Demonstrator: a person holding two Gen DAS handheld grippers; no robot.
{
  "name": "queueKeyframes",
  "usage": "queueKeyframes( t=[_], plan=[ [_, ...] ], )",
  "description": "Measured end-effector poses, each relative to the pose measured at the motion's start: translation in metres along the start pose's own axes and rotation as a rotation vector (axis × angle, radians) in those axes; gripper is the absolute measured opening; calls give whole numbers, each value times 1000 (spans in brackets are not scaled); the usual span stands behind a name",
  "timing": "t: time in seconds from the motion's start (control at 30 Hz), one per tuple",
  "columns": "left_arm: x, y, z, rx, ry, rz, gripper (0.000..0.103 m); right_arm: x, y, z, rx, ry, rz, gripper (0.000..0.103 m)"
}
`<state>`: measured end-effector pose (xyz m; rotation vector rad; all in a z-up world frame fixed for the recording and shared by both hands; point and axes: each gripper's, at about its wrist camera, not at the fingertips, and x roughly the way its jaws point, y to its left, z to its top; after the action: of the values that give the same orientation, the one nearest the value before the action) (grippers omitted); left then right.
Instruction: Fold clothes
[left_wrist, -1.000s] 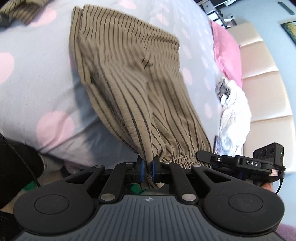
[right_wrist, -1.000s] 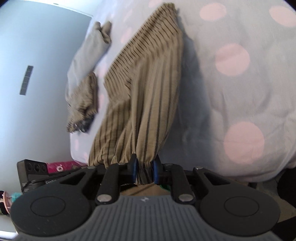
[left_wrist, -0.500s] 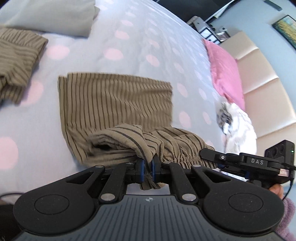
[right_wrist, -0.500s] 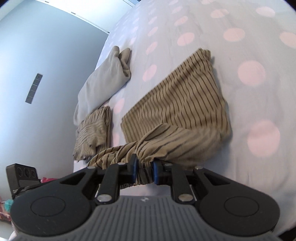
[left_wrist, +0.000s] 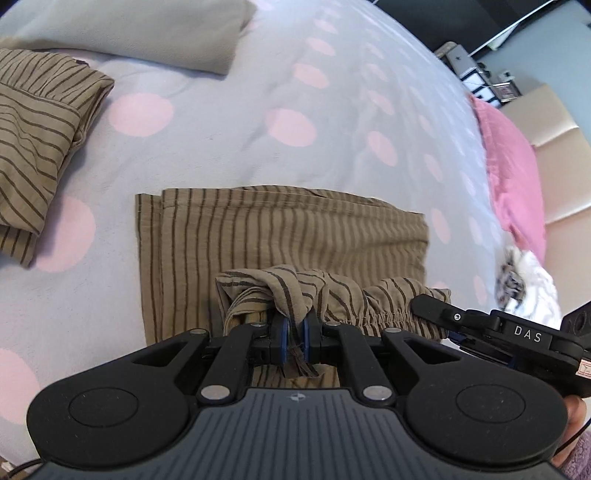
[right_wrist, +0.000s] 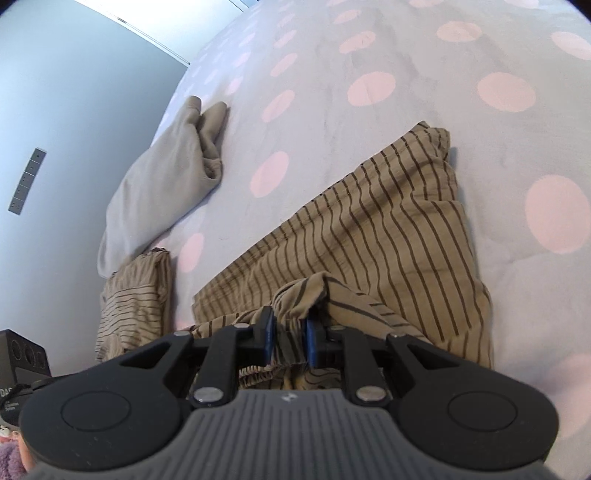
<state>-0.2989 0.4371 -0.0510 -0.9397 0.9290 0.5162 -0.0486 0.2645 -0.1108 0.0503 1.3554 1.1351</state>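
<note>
Left gripper (left_wrist: 294, 329) pinches the striped garment's (left_wrist: 280, 229) waistband; right gripper (right_wrist: 289, 334) seems slightly parted around it, above the bed (left_wrist: 221, 140).

Left tool (left_wrist: 294, 332) pinches striped trousers (left_wrist: 288, 236) (waistband bunched) on bedspread (left_wrist: 221, 155).

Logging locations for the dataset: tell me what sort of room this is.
Most likely a bedroom: clothes lie on a polka-dot bedspread, a pink pillow sits by a padded headboard, and striped shorts are being folded.
</note>
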Motion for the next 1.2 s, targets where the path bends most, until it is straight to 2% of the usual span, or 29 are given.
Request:
queueKeyframes(
  t=[0.27,0.33,0.47,0.57,0.63,0.7,0.87,0.97,1.03,1.1,1.2],
  plan=[
    [12,3,5,3,-30,29,8,24,-8,10,18,-27,-33,22],
    [13,3,5,9,-42,42,8,27,-6,10,3,-40,-52,27],
    [15,1,5,23,-65,68,15,27,-3,10,-25,-57,-77,28],
    [14,0,5,35,-88,88,19,22,-2,10,-36,-82,-87,37],
    [8,-2,4,50,-114,102,27,17,1,10,-51,-106,-98,46],
    [3,-4,4,65,-140,116,38,11,3,10,-64,-124,-100,46],
    [-9,-8,1,98,-184,134,38,-2,10,6,-123,-152,-106,46],
    [-16,-14,-6,159,-221,162,38,-9,21,-1,-225,-159,-134,45],
    [-23,-21,-13,227,-255,172,32,-14,29,-8,-314,-167,-149,30],
    [-29,-28,-21,297,-271,159,26,-18,34,-15,-395,-162,-150,21],
    [-31,-40,-34,439,-225,109,23,-19,39,-28,-502,-125,-128,17]
  ],
)
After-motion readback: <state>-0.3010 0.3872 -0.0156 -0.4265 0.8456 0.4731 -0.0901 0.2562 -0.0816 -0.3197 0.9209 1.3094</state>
